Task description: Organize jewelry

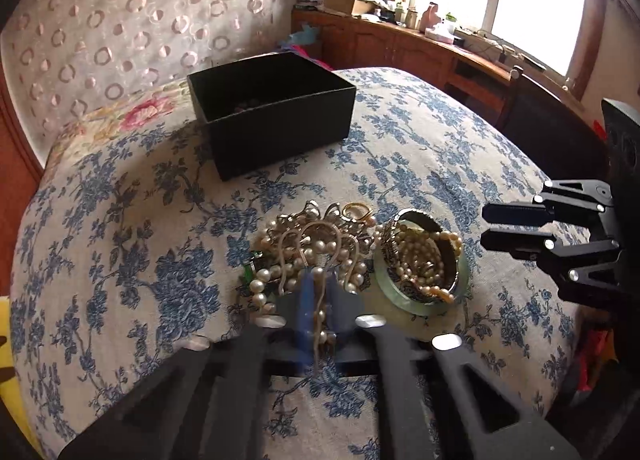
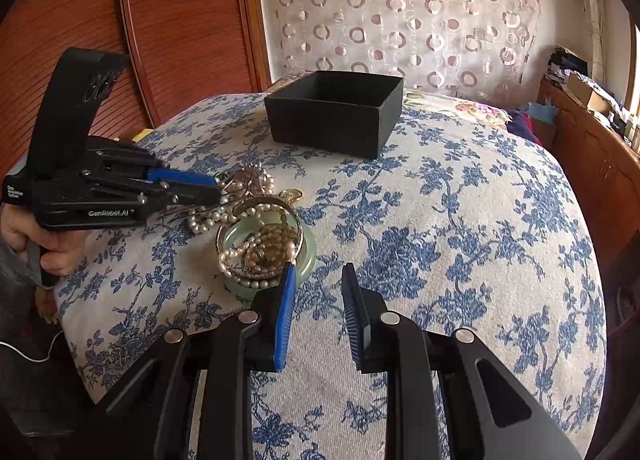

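A heap of pearl necklaces and gold pieces [image 1: 308,248] lies on the blue-flowered bedspread [image 1: 120,260]. Beside it, a green jade bangle [image 1: 424,302] rings more pearls and a metal bangle [image 2: 264,252]. My left gripper [image 1: 316,300] is shut on a pearl strand at the heap's near edge; it also shows in the right wrist view [image 2: 218,190]. My right gripper [image 2: 318,280] is open and empty, just right of the bangle pile; it also shows in the left wrist view [image 1: 486,226]. An open black box [image 1: 272,112] stands behind the heap [image 2: 336,112].
A patterned curtain [image 2: 400,12] and a wooden headboard [image 2: 120,20] stand behind the bed. A wooden dresser with clutter [image 1: 400,32] runs under the window at the right. A flowered pillow [image 1: 132,112] lies beside the box.
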A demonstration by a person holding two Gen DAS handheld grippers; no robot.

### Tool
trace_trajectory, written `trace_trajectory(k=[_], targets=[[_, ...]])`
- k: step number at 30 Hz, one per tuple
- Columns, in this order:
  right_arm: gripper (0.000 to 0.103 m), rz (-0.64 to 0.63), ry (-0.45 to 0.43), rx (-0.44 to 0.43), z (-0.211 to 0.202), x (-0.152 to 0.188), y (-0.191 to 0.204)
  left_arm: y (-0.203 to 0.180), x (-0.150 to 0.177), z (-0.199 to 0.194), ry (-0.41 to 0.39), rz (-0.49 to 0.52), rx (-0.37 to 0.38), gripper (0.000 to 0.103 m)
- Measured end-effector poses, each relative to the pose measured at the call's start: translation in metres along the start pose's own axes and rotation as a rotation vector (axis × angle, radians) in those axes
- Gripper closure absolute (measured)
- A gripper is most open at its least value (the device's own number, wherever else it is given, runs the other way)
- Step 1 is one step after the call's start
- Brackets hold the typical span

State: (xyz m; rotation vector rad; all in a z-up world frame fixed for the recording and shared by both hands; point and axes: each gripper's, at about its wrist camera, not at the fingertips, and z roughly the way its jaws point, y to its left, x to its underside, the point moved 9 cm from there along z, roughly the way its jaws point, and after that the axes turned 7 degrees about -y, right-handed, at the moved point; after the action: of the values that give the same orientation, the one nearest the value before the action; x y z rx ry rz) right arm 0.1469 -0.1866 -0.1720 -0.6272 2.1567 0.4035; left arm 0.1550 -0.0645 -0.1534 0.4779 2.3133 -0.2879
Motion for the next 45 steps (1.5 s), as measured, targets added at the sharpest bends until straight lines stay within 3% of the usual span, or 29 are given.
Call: trace_trajectory(k=[5, 9, 16, 19, 25, 45], targets=[[0.077, -0.018, -0.003, -0.004, 0.004, -0.009, 0.002, 0.002, -0.001, -0.001, -0.005, -0.015, 0.006, 0.100], [0.077, -0.019, -0.003, -0.010, 0.004, -0.011, 0.005, 0.001, -0.005, -0.001, -0.016, -0.010, 0.006, 0.075], [0.077, -0.011, 0.009, -0.005, 0.007, -0.007, 0.002, -0.007, -0.003, 0.014, 0.034, 0.039, 0.013, 0.064], [0.077, -0.007, 0.006, -0.003, 0.006, -0.008, 0.000, -0.004, -0.004, 0.017, 0.034, 0.029, 0.014, 0.064], [0.077, -0.016, -0.002, -0.004, 0.006, -0.015, -0.001, 0.003, -0.003, 0.010, 0.023, 0.004, 0.021, 0.079], [0.077, -0.033, 0.026, -0.032, 0.029, -0.025, 0.005, 0.016, -0.003, -0.040, -0.092, -0.056, -0.010, 0.080]])
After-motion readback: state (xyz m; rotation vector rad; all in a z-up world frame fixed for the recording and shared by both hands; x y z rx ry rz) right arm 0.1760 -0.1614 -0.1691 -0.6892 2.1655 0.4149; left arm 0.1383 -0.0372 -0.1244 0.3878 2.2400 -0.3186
